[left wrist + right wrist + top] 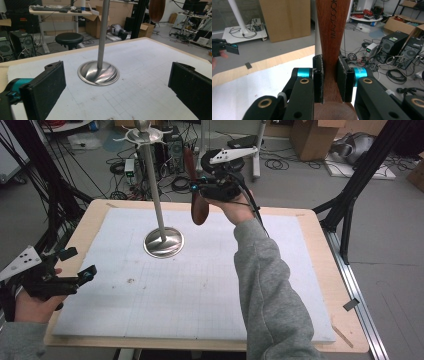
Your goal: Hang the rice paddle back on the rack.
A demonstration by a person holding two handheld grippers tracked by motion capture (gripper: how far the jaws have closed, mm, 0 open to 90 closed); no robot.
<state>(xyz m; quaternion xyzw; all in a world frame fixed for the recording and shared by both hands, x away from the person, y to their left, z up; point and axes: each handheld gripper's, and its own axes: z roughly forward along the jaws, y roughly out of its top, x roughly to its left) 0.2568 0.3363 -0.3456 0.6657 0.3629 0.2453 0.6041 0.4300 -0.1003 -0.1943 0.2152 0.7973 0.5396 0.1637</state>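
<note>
Two tools are up: the right tool is clamped on a wooden spoon, held in the air just beside the steel stand on the desk. Left tool hovers at the desk's near-left edge, jaws apart.

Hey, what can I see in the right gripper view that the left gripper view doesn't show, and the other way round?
Right gripper view: the right claw shut on the wooden spoon, with lettering along its handle.

Left gripper view: the left claw wide open, nothing between its jaws, and the steel stand with its round base on the white mat, plus a black stool.

Both: the white mat, the table's wooden edge, the spoon and the cluttered lab floor.
</note>
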